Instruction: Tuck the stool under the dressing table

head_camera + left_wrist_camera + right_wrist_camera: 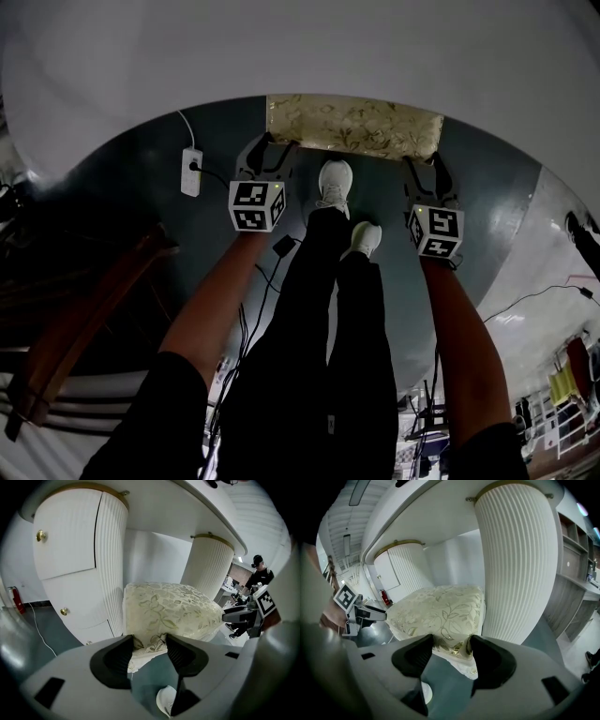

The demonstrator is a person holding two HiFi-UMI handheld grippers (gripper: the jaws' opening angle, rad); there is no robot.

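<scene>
The stool (352,125) has a cream cushion with a gold leaf pattern and stands partly under the white dressing table (281,47), between its two ribbed pedestals (208,564) (518,559). My left gripper (267,142) is at the stool's near left corner. In the left gripper view the gripper (149,644) is shut on the bunched cushion corner of the stool (168,611). My right gripper (424,161) is at the near right corner. In the right gripper view it (451,646) pinches the stool's (436,609) edge fabric the same way.
My white shoes (336,183) stand on the dark floor just behind the stool. A white power strip (191,172) with cables lies at the left. Wooden furniture (84,319) is at the near left, a shelf unit (576,588) stands right of the table.
</scene>
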